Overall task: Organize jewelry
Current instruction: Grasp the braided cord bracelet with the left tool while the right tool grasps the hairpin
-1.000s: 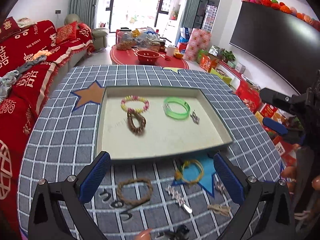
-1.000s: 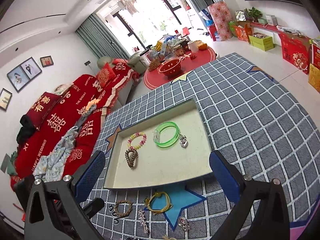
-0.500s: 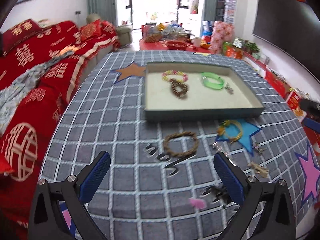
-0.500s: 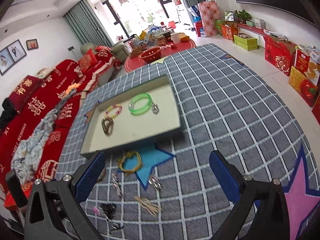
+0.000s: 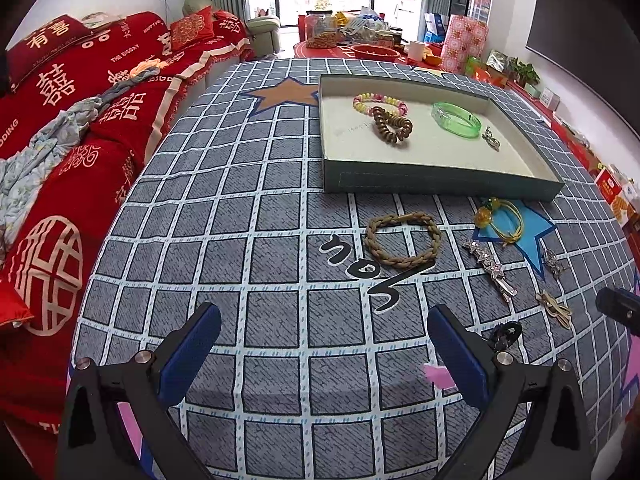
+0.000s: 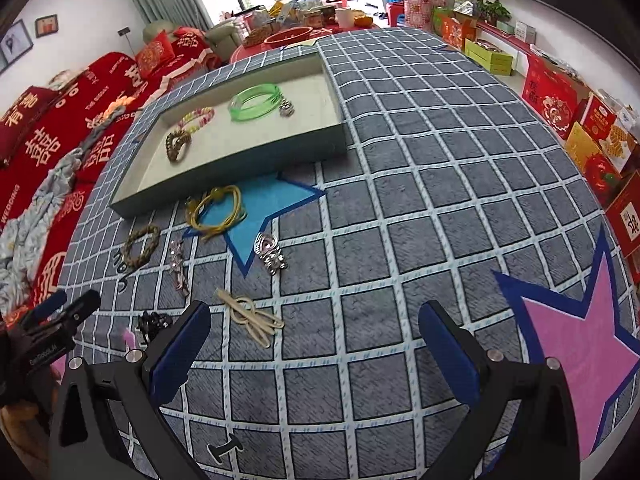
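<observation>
Both your grippers hang above the checked grey cloth [image 5: 256,216] with nothing between their fingers: the left gripper [image 5: 324,344] has its blue pads spread wide, and so does the right gripper [image 6: 316,342].

Take the shallow tray [image 5: 436,184] as your landmark. Inside it lie a pastel bead bracelet [image 5: 378,103] touching a brown coil bracelet [image 5: 393,125], a green bangle [image 5: 456,119] and, just beside the bangle, a small silver charm [image 5: 491,139].

In front of the tray's near wall, on the cloth, sits the braided tan bracelet [image 5: 403,241], lying flat, its oval running side to side in your left view. Right of it, a yellow cord bracelet [image 5: 500,218] rests partly on a blue star print. The silver star hair clip [image 5: 490,268] has its long axis running diagonally, away from the tray toward you and rightward. A silver clip [image 6: 271,254] lies by the star's lower point; a beige bow-shaped clip [image 6: 250,315] lies slantwise nearer your right gripper; a black clip [image 6: 151,323] sits to its left.

Readable writing — "THE BIGDAY" on the red sofa cover [image 5: 120,56].
</observation>
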